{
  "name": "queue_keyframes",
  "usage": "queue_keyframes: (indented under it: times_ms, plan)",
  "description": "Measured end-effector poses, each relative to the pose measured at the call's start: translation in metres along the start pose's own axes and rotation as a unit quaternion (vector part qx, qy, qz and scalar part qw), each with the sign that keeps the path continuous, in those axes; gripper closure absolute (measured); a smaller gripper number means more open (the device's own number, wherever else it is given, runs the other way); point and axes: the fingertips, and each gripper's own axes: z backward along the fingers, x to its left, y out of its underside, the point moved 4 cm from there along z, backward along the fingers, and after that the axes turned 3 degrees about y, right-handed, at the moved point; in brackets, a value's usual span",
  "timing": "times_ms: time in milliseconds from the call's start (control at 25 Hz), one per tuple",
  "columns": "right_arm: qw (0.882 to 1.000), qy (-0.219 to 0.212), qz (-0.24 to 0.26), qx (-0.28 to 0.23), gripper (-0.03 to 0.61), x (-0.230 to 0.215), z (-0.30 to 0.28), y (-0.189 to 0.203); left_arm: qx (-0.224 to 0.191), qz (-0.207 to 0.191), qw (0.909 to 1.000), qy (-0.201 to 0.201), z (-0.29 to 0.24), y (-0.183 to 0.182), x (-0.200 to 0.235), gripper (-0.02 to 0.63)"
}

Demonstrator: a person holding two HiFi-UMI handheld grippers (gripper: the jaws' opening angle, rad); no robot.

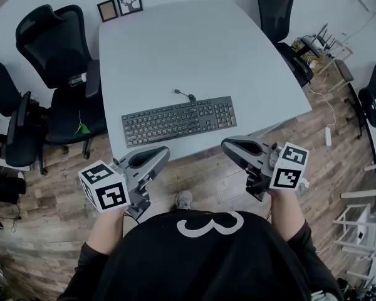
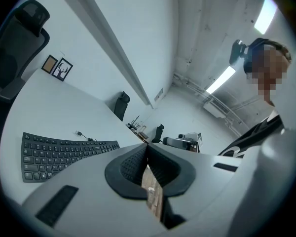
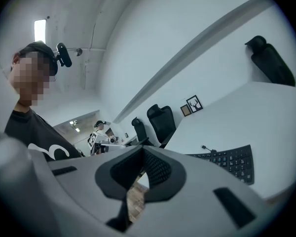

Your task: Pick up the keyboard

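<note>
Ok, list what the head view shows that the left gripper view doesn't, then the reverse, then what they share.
Only the head view: the marker cube on the left tongs, and a shoe on the floor.
Only the left gripper view: the ceiling light strip, the camera on the person's head, and the ribbed pads of those tongs, shut on nothing.
Both: the keyboard lying on the grey table, and the two framed pictures at its far corner.

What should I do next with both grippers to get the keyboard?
Probably open both sets of jaws first. The left gripper and right gripper are shut and empty near the table's front edge, and the keyboard lies ahead of them, untouched.
</note>
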Motion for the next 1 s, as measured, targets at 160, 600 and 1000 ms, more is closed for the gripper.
queue_keyframes:
  times_ms: [160,600,1000]
  plan:
    - [1.0,0.004,-0.015,0.008,0.569,-0.026,-0.015,-0.002,0.01,0.008,0.9999,-0.006,-0.012,-0.009,0.025,0.601]
    - [0.995,0.031,-0.082,0.038,0.566,-0.103,-0.036,0.02,0.027,0.063,0.9949,-0.074,-0.007,0.0,0.114,0.598]
    - [0.984,0.08,-0.125,0.097,0.419,-0.172,-0.034,0.047,0.053,0.092,0.9842,-0.141,0.015,0.013,0.187,0.355]
